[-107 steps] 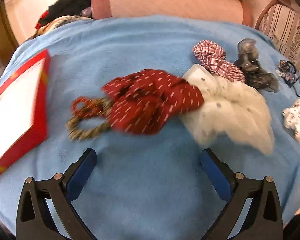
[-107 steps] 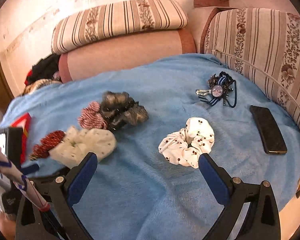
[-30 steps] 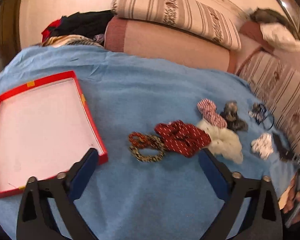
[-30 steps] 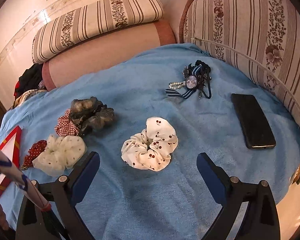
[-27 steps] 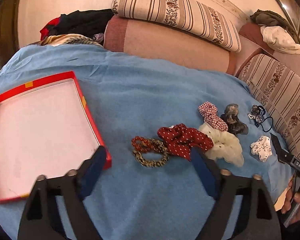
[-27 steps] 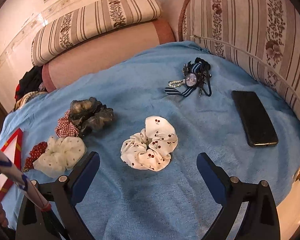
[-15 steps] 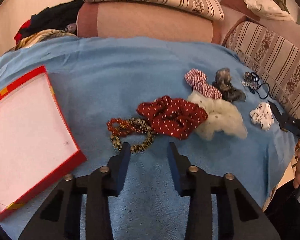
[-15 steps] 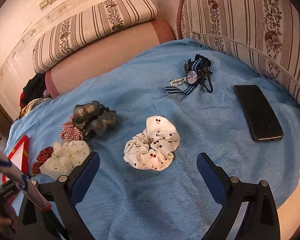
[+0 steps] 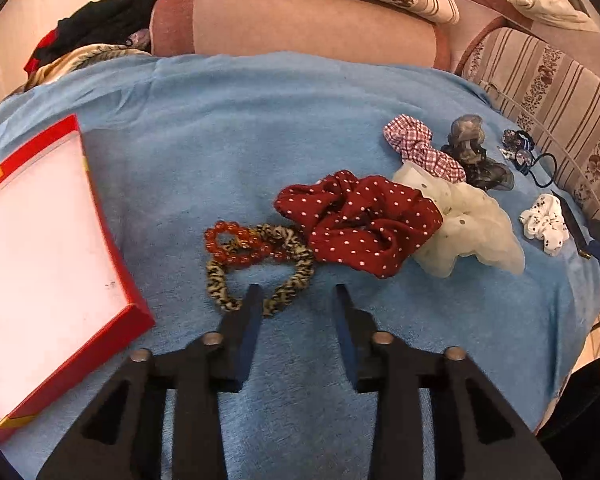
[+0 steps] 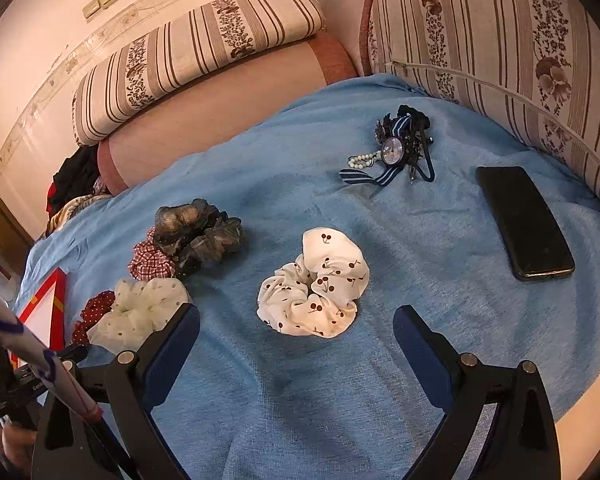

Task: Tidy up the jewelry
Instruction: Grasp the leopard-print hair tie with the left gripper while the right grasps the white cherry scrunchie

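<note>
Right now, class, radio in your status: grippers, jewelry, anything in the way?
Left gripper narrowed, jaws empty, at the leopard-print hair band. Right gripper open, over the cherry-print white scrunchie. Red-rimmed box empty. Nothing blocking.

Each handheld gripper, the left gripper (image 9: 296,294) and the right gripper (image 10: 296,316), is a black plastic frame with two angled arms and triangular cut-outs near the base. Silver round screw heads sit on the arm joints. The fingers (image 9: 247,320) carry flat dark-blue pads (image 10: 172,350) on their inner faces. No sleeve can be made out.
</note>
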`<action>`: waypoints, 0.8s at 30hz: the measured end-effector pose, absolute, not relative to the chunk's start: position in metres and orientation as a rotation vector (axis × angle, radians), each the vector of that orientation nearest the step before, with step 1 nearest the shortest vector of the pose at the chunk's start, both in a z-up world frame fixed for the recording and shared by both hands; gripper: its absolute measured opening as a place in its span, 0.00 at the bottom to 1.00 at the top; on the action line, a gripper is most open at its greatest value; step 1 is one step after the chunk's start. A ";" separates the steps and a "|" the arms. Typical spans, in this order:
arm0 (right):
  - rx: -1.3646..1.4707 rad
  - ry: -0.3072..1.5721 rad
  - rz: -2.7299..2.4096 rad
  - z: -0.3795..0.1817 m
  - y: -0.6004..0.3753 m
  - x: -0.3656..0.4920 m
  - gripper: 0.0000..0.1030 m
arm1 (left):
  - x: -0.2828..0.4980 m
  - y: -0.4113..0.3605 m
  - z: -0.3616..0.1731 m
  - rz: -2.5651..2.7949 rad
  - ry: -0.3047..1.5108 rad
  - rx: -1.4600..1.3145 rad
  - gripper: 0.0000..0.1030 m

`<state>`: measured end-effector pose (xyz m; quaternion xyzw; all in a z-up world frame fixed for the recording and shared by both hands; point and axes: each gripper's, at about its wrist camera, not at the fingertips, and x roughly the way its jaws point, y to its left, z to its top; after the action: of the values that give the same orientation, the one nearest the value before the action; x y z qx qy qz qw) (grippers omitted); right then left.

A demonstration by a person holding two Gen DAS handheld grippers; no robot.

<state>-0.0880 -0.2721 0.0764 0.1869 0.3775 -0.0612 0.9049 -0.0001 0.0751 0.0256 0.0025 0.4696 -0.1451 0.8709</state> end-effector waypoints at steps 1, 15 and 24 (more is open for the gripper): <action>0.387 0.780 -0.126 0.076 -0.271 -0.088 0.97 | 0.000 0.072 0.025 -0.302 0.980 0.027 0.34; 0.403 0.753 -0.182 0.077 -0.282 -0.090 0.97 | -0.003 0.090 0.047 -0.314 0.860 -0.078 0.05; 0.436 0.753 -0.246 0.073 -0.296 -0.090 0.97 | -0.013 0.120 0.107 -0.484 0.627 -0.368 0.05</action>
<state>-0.0897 -0.2964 0.0726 0.2104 0.3639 -0.1188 0.8996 -0.0126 0.1196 0.1065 -0.1783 0.3038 -0.2343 0.9061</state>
